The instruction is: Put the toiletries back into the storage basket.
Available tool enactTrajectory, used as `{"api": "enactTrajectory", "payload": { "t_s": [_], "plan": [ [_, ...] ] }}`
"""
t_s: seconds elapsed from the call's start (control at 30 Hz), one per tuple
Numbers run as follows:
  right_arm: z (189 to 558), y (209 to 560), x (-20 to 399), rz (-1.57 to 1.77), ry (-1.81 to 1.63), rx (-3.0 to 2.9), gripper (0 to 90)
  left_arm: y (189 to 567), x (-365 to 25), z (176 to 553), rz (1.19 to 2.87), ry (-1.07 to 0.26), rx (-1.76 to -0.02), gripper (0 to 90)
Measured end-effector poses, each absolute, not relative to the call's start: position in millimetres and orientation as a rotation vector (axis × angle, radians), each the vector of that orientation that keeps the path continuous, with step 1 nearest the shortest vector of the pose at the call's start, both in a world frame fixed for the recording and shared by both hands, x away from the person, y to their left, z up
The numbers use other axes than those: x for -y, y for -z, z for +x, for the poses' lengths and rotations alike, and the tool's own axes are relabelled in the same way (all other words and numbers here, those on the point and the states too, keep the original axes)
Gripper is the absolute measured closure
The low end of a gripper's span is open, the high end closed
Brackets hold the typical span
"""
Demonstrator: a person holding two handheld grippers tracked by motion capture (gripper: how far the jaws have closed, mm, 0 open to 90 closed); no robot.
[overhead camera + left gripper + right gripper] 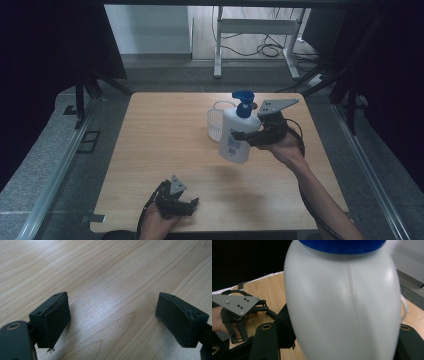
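A white pump bottle with a blue pump head hangs tilted above the table's right half. My right gripper is shut on its body from the right side. In the right gripper view the bottle bulges between the two black jaws. My left gripper rests low near the table's front edge, held by a hand. Its jaws stand wide open over bare wood, with nothing between them in the left gripper view.
A small translucent white basket with a thin handle stands on the wooden table just behind and left of the bottle. Dark frames and grey floor border the table. A white stand and cables lie beyond its far edge.
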State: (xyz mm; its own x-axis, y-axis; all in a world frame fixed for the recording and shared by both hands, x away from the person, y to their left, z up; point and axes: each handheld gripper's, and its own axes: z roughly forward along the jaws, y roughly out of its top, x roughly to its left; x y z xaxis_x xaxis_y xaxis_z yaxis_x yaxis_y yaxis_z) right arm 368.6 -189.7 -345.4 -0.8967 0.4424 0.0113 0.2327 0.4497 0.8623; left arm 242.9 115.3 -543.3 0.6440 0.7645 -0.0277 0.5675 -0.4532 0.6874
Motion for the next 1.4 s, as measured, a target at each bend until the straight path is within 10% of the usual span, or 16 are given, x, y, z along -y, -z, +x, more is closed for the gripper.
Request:
{"api": "enactTrajectory", "payload": {
  "t_s": [1.4],
  "plan": [
    [438, 317, 187, 0.502, -1.423, -2.474, 37.8, 543, -115, 243, 2.183, -0.374, -1.032, 11.9]
  ]
}}
